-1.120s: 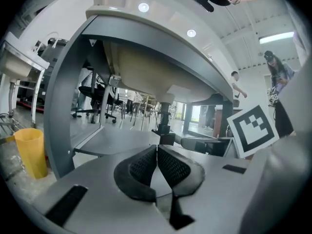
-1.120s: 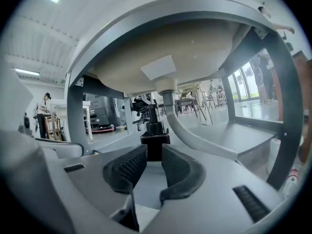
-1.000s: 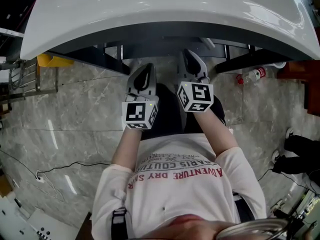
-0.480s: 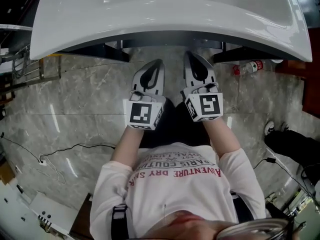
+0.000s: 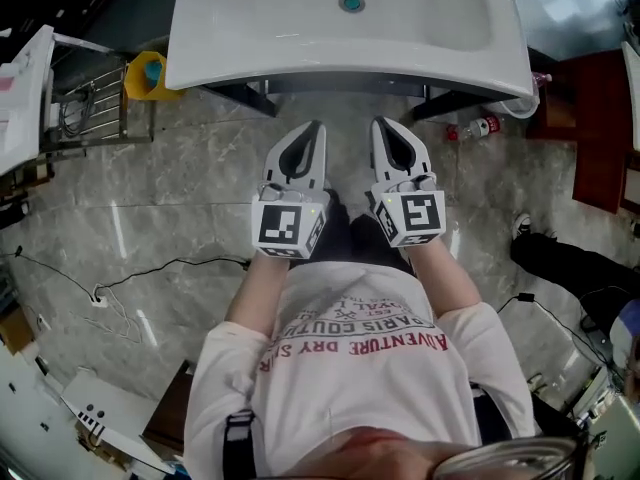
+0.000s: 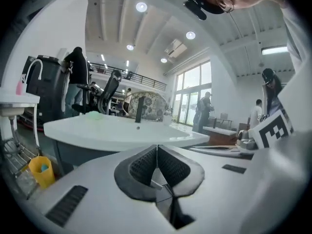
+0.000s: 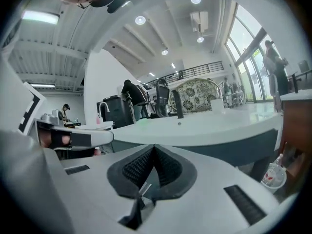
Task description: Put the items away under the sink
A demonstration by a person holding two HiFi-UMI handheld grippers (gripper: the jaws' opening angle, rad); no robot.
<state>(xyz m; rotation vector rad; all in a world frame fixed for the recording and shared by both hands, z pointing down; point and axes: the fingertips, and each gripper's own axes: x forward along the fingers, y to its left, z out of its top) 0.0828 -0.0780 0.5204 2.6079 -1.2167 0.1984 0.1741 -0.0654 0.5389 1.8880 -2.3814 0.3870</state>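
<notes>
Left gripper point(image 5: 316, 128) and right gripper point(image 5: 381, 125) have risen, both closed, empty.

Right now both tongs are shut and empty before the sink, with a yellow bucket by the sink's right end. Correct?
No: the head view shows the yellow bucket by the sink's left end. The left tongs and right tongs are indeed shut and empty.

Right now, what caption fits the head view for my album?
Person facing a white sink, left tongs and right tongs shut, empty, side by side.
</notes>
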